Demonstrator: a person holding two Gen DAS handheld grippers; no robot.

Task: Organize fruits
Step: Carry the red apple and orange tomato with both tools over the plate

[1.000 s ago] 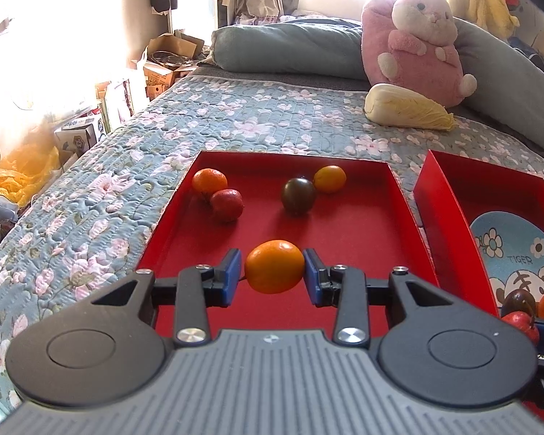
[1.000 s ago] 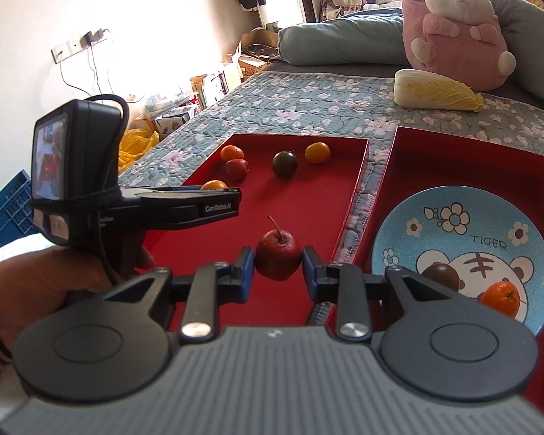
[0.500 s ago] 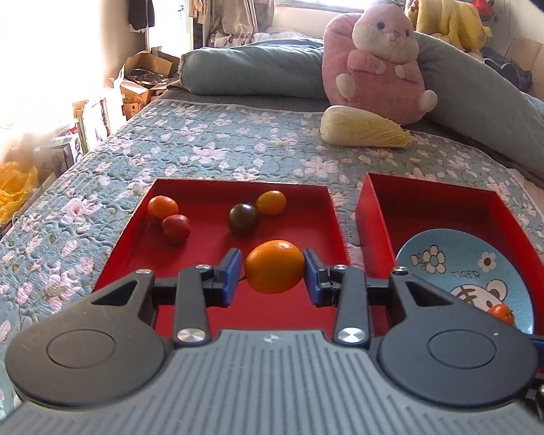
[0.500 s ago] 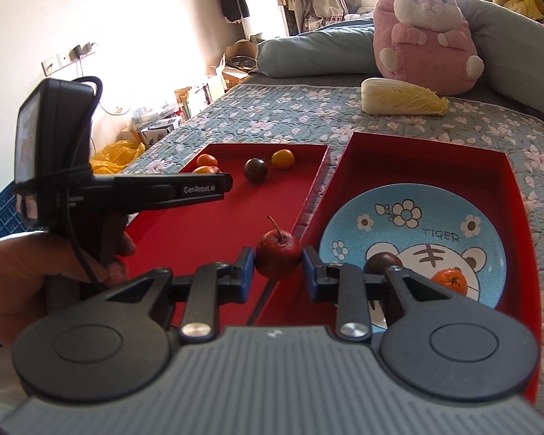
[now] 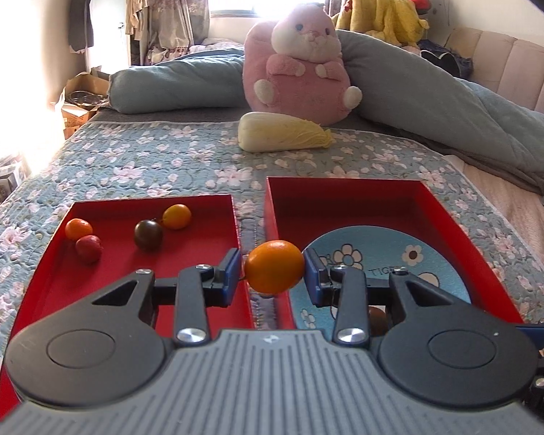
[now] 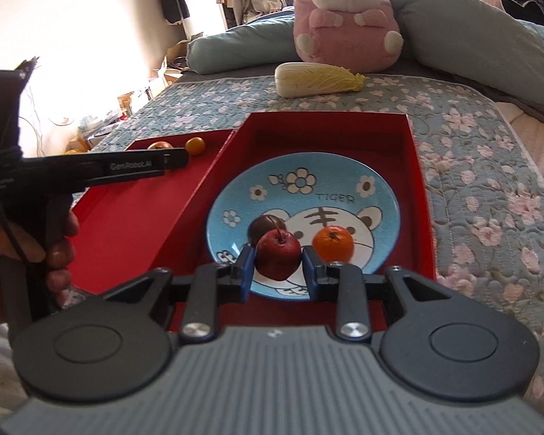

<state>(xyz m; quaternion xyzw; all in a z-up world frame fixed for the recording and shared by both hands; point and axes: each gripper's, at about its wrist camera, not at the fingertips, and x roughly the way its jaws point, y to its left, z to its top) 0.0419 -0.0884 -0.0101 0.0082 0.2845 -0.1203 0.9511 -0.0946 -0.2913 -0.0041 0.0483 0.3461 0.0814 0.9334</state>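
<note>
My left gripper (image 5: 273, 275) is shut on an orange fruit (image 5: 274, 266), held over the gap between the two red trays. The left tray (image 5: 54, 282) holds several small fruits: an orange one (image 5: 78, 228), a red one (image 5: 89, 248), a dark one (image 5: 148, 234) and a yellow one (image 5: 177, 216). My right gripper (image 6: 277, 268) is shut on a red apple (image 6: 278, 258) over the blue tiger plate (image 6: 380, 195) in the right tray (image 6: 413, 166). On the plate lie a dark fruit (image 6: 263, 224) and a tangerine (image 6: 333, 242).
The trays sit on a floral quilt (image 5: 145, 159). A toy cabbage (image 5: 283, 137), a pink plush (image 5: 297, 65) and a long grey-blue pillow (image 5: 435, 101) lie behind. The left gripper's body (image 6: 101, 170) and the hand holding it fill the left of the right wrist view.
Both grippers have moved right with their fruits. The left one went from over the left tray to the gap between trays; the right one from the left tray to over the plate.
</note>
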